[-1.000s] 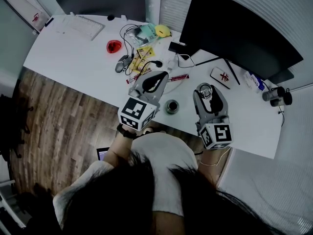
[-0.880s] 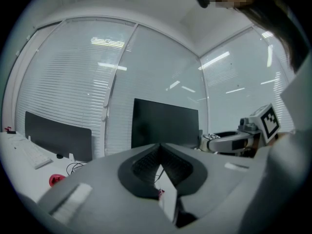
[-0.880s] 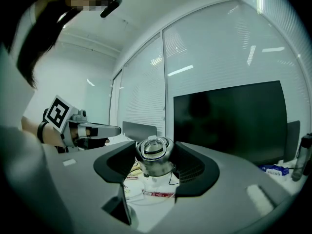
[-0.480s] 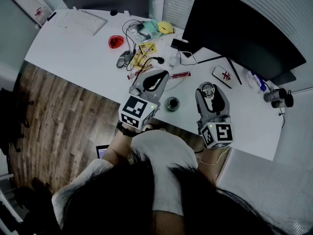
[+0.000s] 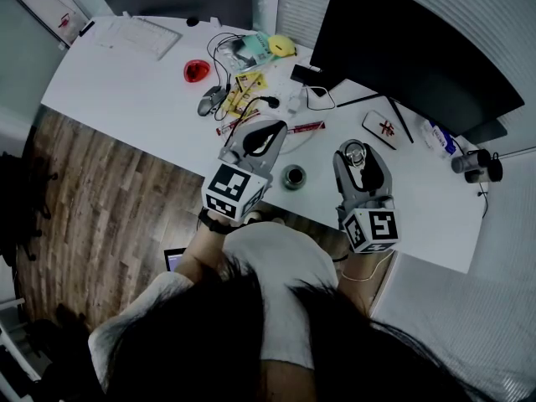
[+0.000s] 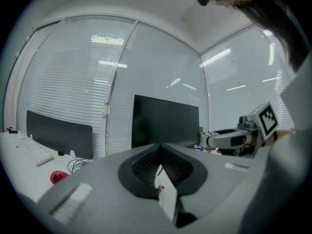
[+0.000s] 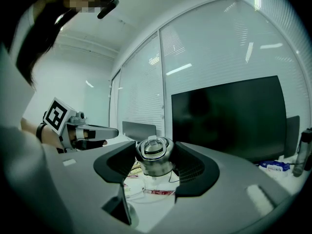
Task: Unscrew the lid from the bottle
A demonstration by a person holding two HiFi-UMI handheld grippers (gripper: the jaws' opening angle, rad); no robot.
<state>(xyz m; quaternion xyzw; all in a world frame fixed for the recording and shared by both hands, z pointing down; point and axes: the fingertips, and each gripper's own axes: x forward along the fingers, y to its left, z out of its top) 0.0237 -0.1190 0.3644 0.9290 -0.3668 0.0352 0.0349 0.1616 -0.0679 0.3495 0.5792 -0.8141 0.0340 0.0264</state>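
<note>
The right gripper [image 7: 155, 165], clamped on the metal lid [image 7: 153, 152] that appears free of the bottle [image 5: 294, 177] standing on the surface [image 5: 134, 90] to its left, should carry it level and clear; the left gripper [image 6: 160, 160] is closed and empty.

Head view: high above the person [image 5: 276, 266], facing steeply down on desk [image 5: 126, 99]; left gripper [image 5: 265, 134] and right gripper [image 5: 358, 152] sit mid-frame. Left gripper view: low over desk, looking along its jaws, facing monitor [image 6: 165, 121] and blinds [image 6: 73, 82]; right gripper at far right. Right gripper view: also facing monitor, lid [image 7: 153, 155] close to lens, left gripper at far left. All three views share monitor and desk.
</note>
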